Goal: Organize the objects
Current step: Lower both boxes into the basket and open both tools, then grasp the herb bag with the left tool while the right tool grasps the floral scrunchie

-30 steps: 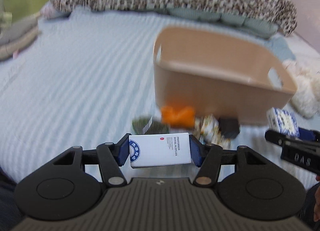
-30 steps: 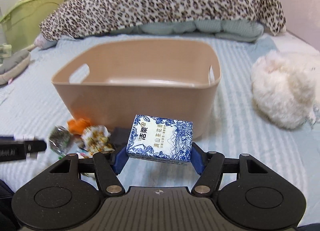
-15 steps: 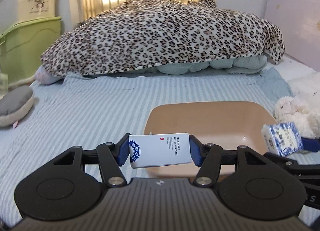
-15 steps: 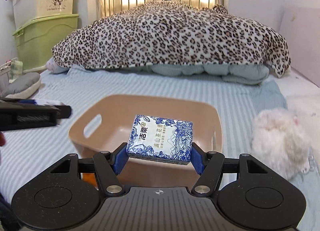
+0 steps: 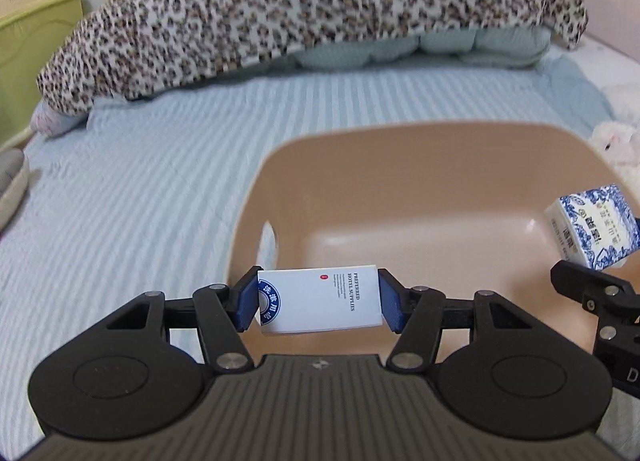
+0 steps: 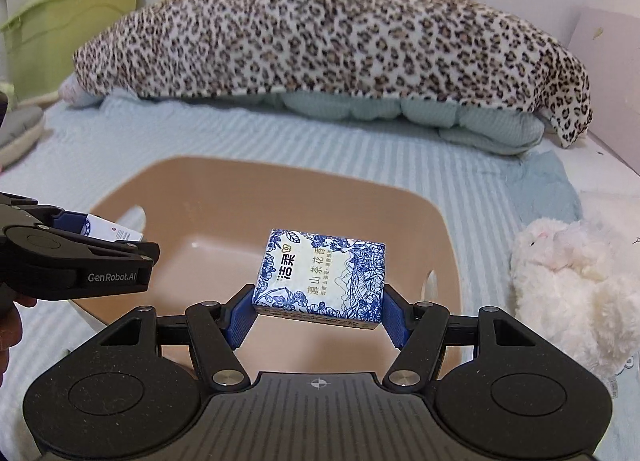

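Observation:
A tan plastic basket (image 5: 420,149) (image 6: 304,185) stands on the striped bed, and its visible inside is bare. My left gripper (image 5: 318,299) is shut on a white hotel-supplies box (image 5: 320,297) and holds it above the basket's near left rim. It also shows in the right wrist view (image 6: 112,231). My right gripper (image 6: 318,311) is shut on a blue-and-white floral soap box (image 6: 322,273) above the basket's near edge. That box also shows in the left wrist view (image 5: 592,223).
A leopard-print blanket (image 6: 332,41) over a pale blue quilt lies across the back of the bed. A white plush toy (image 6: 576,281) lies right of the basket. Green and cream storage bins (image 6: 68,25) stand at the far left. A grey cushion (image 5: 12,181) lies at the left edge.
Both grippers have risen from bed level, where small items lay in front of the basket, to above the basket. Each still holds its box, and I now look down into the basket.

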A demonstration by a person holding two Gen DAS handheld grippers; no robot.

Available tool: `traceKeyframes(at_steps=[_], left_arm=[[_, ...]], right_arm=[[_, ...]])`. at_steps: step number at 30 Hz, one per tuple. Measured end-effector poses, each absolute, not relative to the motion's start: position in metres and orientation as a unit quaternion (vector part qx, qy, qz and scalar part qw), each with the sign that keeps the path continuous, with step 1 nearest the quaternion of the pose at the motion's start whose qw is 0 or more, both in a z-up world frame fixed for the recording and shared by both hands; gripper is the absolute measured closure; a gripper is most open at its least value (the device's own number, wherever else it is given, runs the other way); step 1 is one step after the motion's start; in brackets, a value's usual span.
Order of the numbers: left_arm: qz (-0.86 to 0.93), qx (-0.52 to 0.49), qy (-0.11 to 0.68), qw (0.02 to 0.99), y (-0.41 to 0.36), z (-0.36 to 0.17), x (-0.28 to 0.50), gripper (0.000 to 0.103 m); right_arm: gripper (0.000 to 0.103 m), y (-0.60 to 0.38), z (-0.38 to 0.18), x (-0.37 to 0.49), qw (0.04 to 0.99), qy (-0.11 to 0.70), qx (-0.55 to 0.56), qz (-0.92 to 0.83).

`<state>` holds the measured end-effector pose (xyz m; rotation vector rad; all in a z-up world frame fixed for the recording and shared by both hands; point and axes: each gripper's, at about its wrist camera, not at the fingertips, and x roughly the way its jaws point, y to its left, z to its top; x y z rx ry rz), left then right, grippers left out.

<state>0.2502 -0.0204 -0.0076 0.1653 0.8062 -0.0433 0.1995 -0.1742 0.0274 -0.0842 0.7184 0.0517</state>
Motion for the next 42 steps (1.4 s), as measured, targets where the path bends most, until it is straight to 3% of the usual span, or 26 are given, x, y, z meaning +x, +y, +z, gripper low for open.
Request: traceKeyframes(at_steps=[4,5,7,13,20,30,42], left_arm=[[-0.016,0.087,0.391,0.916,-0.022,-0.012,0.249,0.038],[-0.017,0.087,0.391,0.916,-0.022,-0.009,0.248,0.036],[-0.024,0.083,0.388,0.917,-0.021,-0.001,0.244,0.025],[-0.02,0.078,0.355,0.931,-0.017,0.034,0.221,0.012],[-0.013,0.069,0.346,0.935,-0.006,0.055,0.19,0.012],[-0.013,0.085,0.358,0.93,0.013,0.052,0.132,0.012],[-0.01,0.095,0.414,0.905,0.051,0.004,0.114,0.012]], right_arm=[[0.04,-0.171,0.016,0.202,0.929,0.366,-0.047,0.022],[0.034,-0.171,0.015,0.202,0.929,0.367,-0.048,0.02],[0.034,-0.17,0.015,0.198,0.931,0.361,-0.05,0.017],[0.021,-0.172,0.035,0.179,0.942,0.334,-0.042,0.01],[0.007,-0.18,0.054,0.138,0.947,0.319,-0.024,0.01],[0.005,-0.176,0.034,0.095,0.938,0.347,-0.004,0.019],[0.005,-0.149,-0.003,0.085,0.916,0.398,-0.014,0.041]])
